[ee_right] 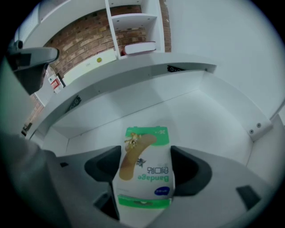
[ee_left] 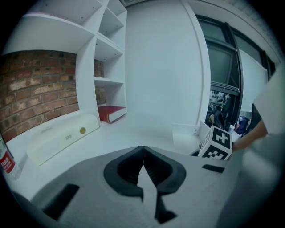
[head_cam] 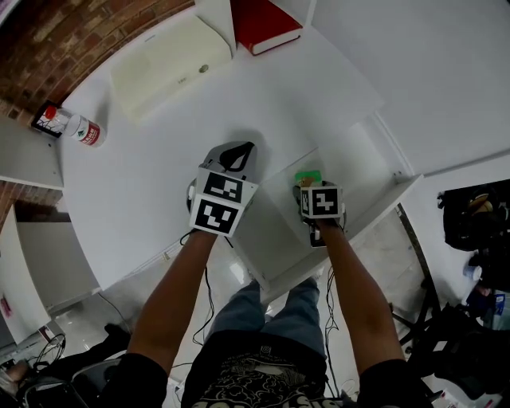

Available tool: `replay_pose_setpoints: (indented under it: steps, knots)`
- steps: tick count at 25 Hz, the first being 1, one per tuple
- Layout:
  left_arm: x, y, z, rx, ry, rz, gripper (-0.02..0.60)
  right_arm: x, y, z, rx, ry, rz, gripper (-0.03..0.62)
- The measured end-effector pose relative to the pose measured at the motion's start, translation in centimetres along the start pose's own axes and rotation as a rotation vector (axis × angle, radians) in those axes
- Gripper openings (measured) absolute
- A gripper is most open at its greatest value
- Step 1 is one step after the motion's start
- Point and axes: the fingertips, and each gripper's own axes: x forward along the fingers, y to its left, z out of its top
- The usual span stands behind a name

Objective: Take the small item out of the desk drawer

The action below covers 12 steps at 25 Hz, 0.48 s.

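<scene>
— White drawer (ee_right: 213, 111) floor, with what on it?
— Bandage box (ee_right: 144, 173), set between the right gripper (ee_right: 146, 165) pads, which press on both its sides.
— And farther off?
— Left gripper (ee_left: 142, 156) over the desk (ee_left: 147, 131), jaws pressed together, empty.

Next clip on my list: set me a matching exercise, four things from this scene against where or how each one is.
Things:
1. bandage box
2. red book
3. bottle
4. left tool

Places or states:
A. jaws together, nothing between them
B. on the desk, near the brick wall
C. in the open drawer, between the right tool's jaws
D. under the white shelves

Pairs: 1-C, 2-D, 3-B, 4-A
</scene>
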Motion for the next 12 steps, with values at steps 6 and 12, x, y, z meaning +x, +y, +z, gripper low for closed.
replay_pose_setpoints:
  steps: [6,12]
  knots:
    - [-1.0,-1.1,2.8,0.001,-0.033,0.005,0.005,-3.8,-0.7,1.9,0.001,-0.069,-0.005,0.348]
    - [-2.4,-2.3,5.9,0.014,-0.067,0.012,0.005,-8.1,-1.1,4.7,-0.009,-0.152,-0.003,0.348]
